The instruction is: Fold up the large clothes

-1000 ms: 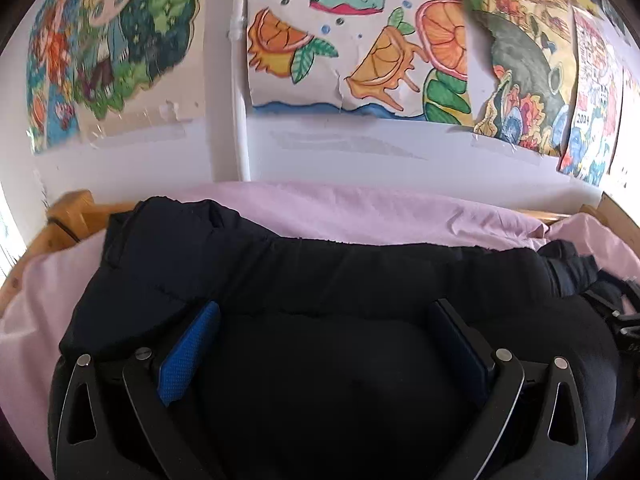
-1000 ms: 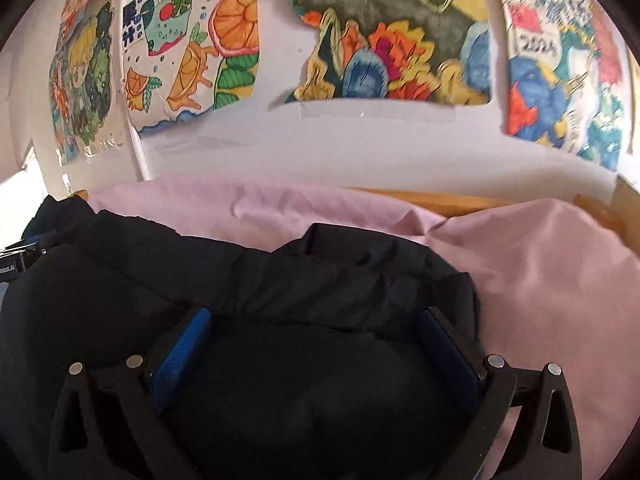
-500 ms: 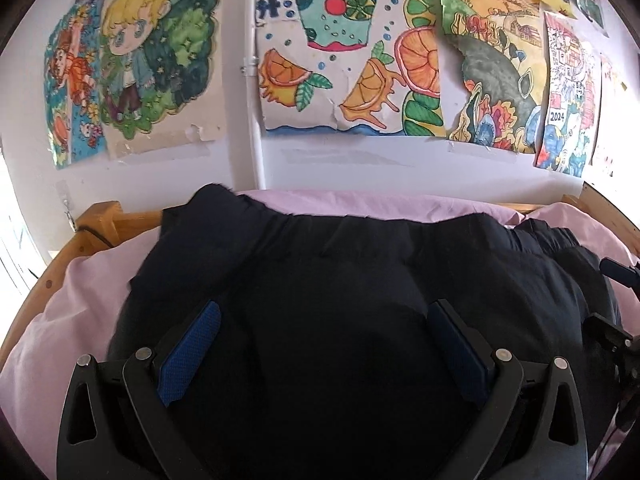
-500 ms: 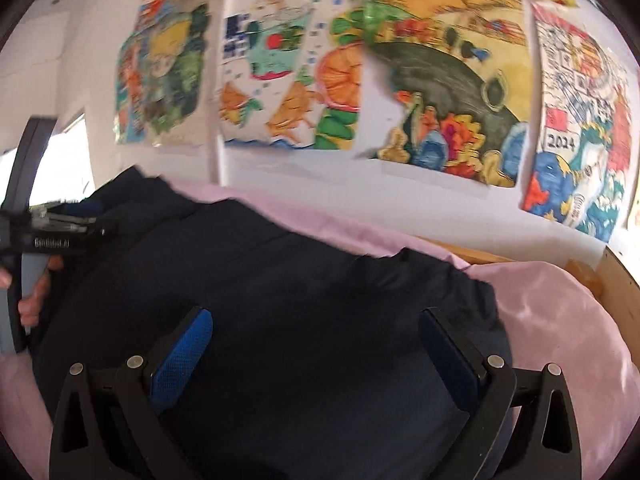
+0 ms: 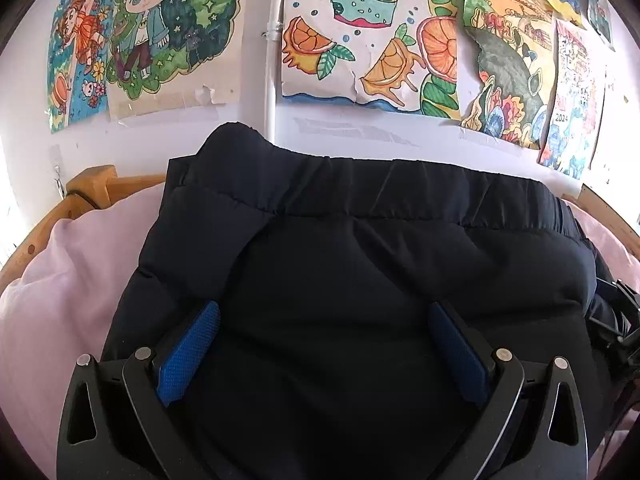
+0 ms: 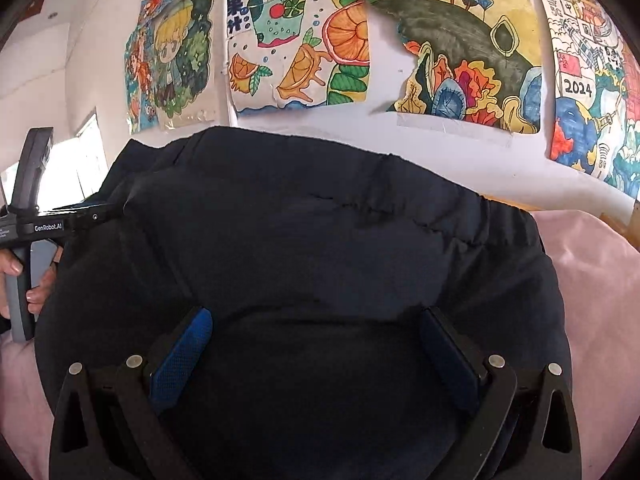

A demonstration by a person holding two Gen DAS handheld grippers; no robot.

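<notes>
So it's a bed with a pink sheet (image 5: 68,280) and a wood frame (image 5: 92,184), pushed against a white wall (image 5: 360,136) plastered with bright kid drawings (image 5: 360,40). A big dark puffy jacket (image 5: 360,260) lies across the sheet and fills most of both views, blocking the far edge of the bed. Left gripper (image 5: 324,336) and right gripper (image 6: 316,340) both have their fingers spread wide, jacket bulging between them. A hand (image 6: 24,276) holds the left gripper's handle.
</notes>
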